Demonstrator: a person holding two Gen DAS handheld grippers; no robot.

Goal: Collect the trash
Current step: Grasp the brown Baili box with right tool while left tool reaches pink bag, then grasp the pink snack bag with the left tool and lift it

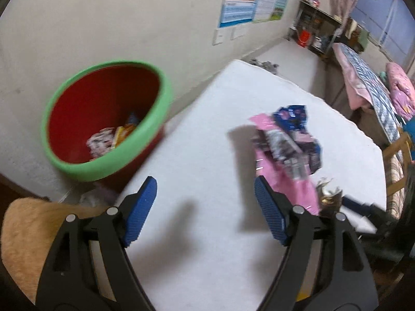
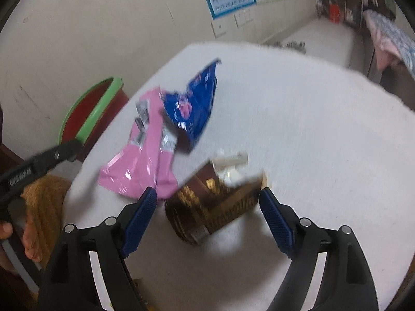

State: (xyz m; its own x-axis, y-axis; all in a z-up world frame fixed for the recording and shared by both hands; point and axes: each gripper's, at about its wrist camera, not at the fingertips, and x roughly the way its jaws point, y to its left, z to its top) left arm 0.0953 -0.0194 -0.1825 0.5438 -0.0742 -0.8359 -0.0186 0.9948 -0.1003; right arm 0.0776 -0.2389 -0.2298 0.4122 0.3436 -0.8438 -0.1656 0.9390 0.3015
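1. Beyond the left edge of the white surface [image 1: 207, 134]: red bin with green rim [image 1: 109, 119], some wrappers already inside.
2. Pink wrapper [image 2: 145, 160], blue wrapper [image 2: 194, 103]: ahead-left of my right tool.
3. Brown-gold packet [image 2: 218, 207]: between my right tool's [image 2: 207, 194] open jaws, ungripped; long axis roughly across the gap.
4. Left tool [image 1: 205, 184]: open, empty, farther off.

Both wrist views look steeply down, sharing the white table [image 1: 207, 142].

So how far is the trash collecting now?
Some wrappers already lie inside the red bin with the green rim. Nothing is in hand: left gripper and right gripper are both open. Left on the white table: pink plastic bag, blue wrapper, brown-gold packet.
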